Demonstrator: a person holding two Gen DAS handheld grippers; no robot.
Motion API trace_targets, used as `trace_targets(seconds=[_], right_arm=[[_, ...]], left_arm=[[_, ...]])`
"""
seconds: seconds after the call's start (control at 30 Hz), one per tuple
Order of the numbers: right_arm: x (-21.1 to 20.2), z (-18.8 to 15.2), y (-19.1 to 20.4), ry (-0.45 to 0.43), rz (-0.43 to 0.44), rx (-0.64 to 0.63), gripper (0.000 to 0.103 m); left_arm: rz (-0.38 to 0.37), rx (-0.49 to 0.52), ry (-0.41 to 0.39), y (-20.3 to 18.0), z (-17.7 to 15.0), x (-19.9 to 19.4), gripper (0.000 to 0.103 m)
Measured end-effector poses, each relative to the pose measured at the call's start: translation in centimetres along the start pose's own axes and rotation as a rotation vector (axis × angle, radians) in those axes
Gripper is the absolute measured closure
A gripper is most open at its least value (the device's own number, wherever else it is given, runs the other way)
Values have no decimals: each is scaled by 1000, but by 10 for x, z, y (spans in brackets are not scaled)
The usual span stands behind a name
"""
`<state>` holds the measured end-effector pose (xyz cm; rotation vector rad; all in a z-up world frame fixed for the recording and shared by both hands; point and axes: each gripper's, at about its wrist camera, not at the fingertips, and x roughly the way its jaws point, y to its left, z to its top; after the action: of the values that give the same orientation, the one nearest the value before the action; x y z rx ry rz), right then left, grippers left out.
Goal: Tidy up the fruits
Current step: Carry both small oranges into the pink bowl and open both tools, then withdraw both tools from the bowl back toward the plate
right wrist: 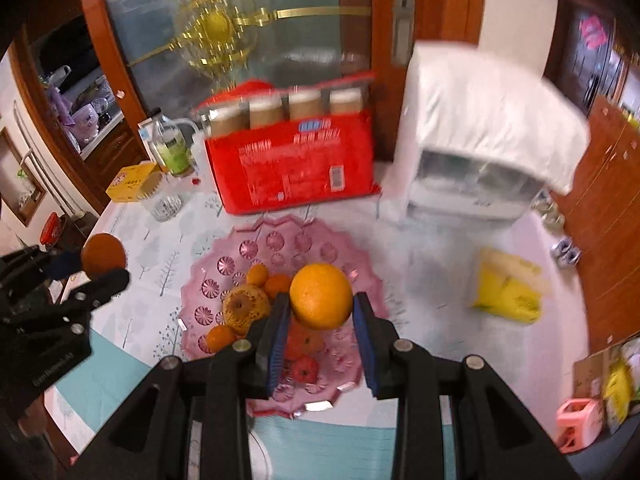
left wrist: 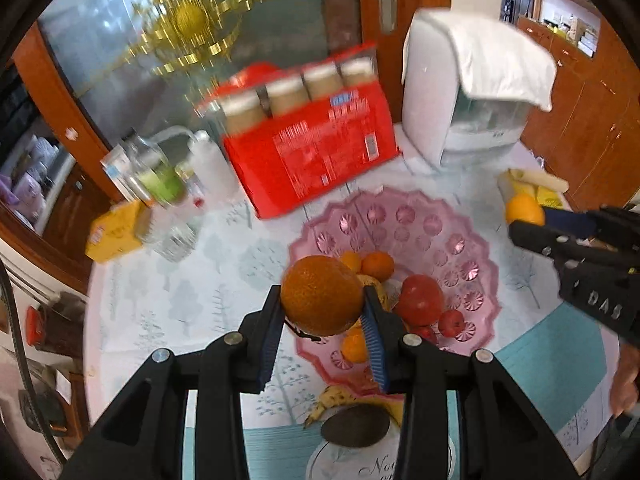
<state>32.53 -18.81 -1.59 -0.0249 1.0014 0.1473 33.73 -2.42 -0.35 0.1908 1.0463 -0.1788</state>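
Note:
My left gripper [left wrist: 322, 312] is shut on a dark orange [left wrist: 322, 295], held above the near-left part of a pink scalloped plate [left wrist: 452, 248]. My right gripper [right wrist: 320, 307] is shut on a brighter orange [right wrist: 321, 295] over the same pink plate [right wrist: 256, 248]. In the plate lie small tangerines [left wrist: 378, 265], a red apple [left wrist: 421, 299] and a small red fruit [left wrist: 451, 322]; the right wrist view also shows a spotted yellow-brown fruit [right wrist: 245, 305]. Each view catches the other gripper at its edge with its orange [left wrist: 525, 209] [right wrist: 103, 256].
A red pack of jars [left wrist: 316, 156] stands behind the plate, with a cloth-covered white appliance [left wrist: 468, 92] to its right. Bottles [left wrist: 160, 172], a yellow box [left wrist: 116, 232] and a glass jar [left wrist: 176, 236] crowd the back left. A yellow bag [right wrist: 508, 288] lies right. A banana [left wrist: 340, 400] and a dark fruit [left wrist: 356, 426] sit near.

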Motion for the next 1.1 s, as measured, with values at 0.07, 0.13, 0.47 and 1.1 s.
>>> trace_targets(seconds=[0.07, 0.13, 0.47, 1.1], right_arm=[[30, -5, 1, 34, 9, 17, 71], [59, -9, -1, 70, 11, 32, 71], [145, -25, -6, 164, -26, 50, 70], [132, -23, -2, 122, 11, 45, 70]], left_arm=[[-14, -9, 48, -3, -2, 31, 67], [-29, -17, 93, -6, -5, 61, 67], [-62, 40, 176, -35, -14, 141, 66], [-46, 35, 108, -28, -25, 109, 33]])
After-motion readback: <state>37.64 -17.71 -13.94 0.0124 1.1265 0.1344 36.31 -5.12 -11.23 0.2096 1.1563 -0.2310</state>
